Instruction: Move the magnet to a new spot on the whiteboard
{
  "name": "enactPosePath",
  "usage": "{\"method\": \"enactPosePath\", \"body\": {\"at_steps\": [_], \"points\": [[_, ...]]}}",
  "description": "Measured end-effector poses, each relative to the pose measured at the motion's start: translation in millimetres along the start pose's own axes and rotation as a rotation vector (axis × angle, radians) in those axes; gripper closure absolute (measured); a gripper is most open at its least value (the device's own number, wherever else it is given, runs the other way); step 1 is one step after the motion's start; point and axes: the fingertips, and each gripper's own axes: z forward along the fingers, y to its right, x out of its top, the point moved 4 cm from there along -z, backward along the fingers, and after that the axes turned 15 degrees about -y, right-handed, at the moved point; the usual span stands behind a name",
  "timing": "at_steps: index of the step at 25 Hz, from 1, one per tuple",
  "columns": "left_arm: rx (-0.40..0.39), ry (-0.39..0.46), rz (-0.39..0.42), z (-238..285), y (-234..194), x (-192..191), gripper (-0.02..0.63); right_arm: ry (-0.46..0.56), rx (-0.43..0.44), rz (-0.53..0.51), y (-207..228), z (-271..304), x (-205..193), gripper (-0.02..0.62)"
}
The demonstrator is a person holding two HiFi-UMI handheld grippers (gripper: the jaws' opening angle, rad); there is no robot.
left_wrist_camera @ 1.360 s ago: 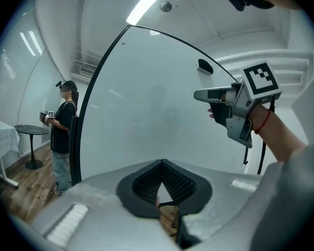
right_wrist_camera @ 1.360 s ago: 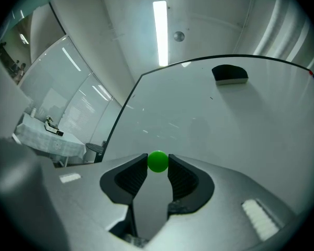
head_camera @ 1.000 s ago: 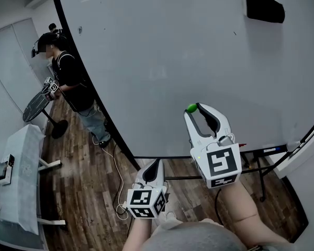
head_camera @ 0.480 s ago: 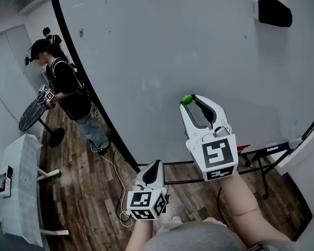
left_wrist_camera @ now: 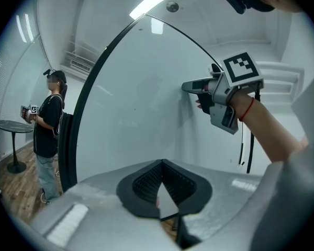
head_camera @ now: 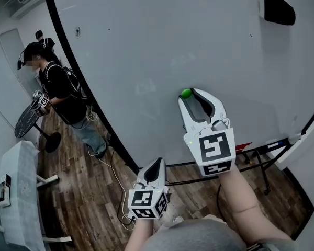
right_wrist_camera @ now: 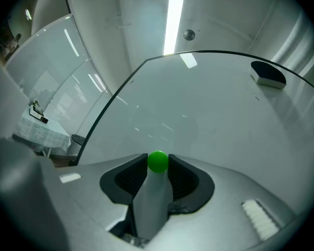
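Note:
A small green ball-shaped magnet (head_camera: pixel 186 93) is pinched between the tips of my right gripper (head_camera: pixel 191 94), which is shut on it in front of the lower middle of the whiteboard (head_camera: pixel 162 41). In the right gripper view the magnet (right_wrist_camera: pixel 157 161) sits between the black pads, with the board (right_wrist_camera: pixel 209 109) close behind; whether it touches the board I cannot tell. My left gripper (head_camera: pixel 156 164) hangs lower, below the board's bottom edge, shut and empty. In the left gripper view its tips (left_wrist_camera: pixel 161 162) meet, and the right gripper (left_wrist_camera: pixel 192 87) shows against the board.
A black eraser (head_camera: pixel 279 9) clings to the board's upper right. The board's stand and pen ledge (head_camera: pixel 267 146) run below the right gripper. At left a person (head_camera: pixel 57 88) stands by a round table (head_camera: pixel 27 120), with a white table (head_camera: pixel 21 192) nearer on the wooden floor.
My right gripper has carried the magnet up and to the left across the board. The left gripper has stayed low and shut.

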Motion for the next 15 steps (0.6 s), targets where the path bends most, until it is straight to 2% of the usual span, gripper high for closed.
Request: {"method": "enactPosePath", "body": {"at_steps": [15], "points": [[-0.051, -0.017, 0.026, 10.2, -5.8, 0.9, 0.601, 0.020, -0.050, 0.010, -2.9, 1.0, -1.1, 0.451]]}}
